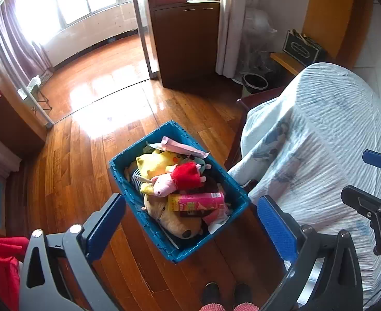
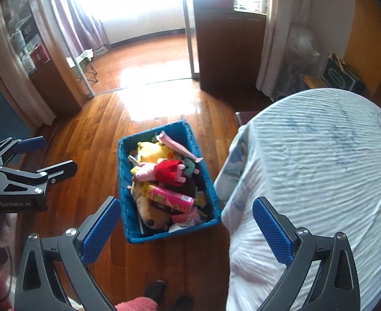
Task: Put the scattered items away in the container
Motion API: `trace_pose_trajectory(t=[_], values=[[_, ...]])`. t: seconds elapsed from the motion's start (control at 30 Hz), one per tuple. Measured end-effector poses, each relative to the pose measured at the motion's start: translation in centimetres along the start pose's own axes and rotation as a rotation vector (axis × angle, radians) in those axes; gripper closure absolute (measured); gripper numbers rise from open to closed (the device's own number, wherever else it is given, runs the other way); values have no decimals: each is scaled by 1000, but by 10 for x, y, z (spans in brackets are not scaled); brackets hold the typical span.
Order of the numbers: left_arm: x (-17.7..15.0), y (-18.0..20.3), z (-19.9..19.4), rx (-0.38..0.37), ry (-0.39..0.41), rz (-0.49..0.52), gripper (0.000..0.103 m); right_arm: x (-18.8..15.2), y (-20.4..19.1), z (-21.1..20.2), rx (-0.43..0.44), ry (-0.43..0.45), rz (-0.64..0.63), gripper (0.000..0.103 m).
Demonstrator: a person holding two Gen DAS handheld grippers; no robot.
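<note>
Blue crate on wood floor, just beside cloth-draped table. Packed full: yellow plush, pink pig in red, pink can across brown plush. Left gripper spread wide, empty, held above crate. Right gripper likewise spread, empty.

Glossy wood floor with strong glare; blue plastic crate, ribbed rim. Soft plush toys inside, shiny pink can. Crinkled pale cloth cover; matt dotted blue pads.
</note>
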State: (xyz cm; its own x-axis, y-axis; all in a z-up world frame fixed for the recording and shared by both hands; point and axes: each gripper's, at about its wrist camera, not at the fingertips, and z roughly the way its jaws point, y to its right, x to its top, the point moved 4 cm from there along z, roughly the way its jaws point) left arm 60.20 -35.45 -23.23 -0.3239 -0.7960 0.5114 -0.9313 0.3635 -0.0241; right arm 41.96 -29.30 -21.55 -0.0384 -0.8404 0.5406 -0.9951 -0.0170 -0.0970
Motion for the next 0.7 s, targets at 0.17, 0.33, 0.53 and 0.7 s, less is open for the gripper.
trace_pose_trajectory(t=[0.17, 0.33, 0.53, 0.7], values=[[21, 58, -15, -78, 22, 112, 0, -19, 46, -43, -89, 23, 118, 0], [33, 136, -34, -168, 46, 253, 0, -50, 102, -99, -177, 53, 252, 0], [32, 251, -64, -277, 69, 428, 0, -97, 175, -176, -296, 94, 407, 0], [21, 342, -90, -358, 86, 534, 0, -140, 232, -238, -376, 121, 507, 0]])
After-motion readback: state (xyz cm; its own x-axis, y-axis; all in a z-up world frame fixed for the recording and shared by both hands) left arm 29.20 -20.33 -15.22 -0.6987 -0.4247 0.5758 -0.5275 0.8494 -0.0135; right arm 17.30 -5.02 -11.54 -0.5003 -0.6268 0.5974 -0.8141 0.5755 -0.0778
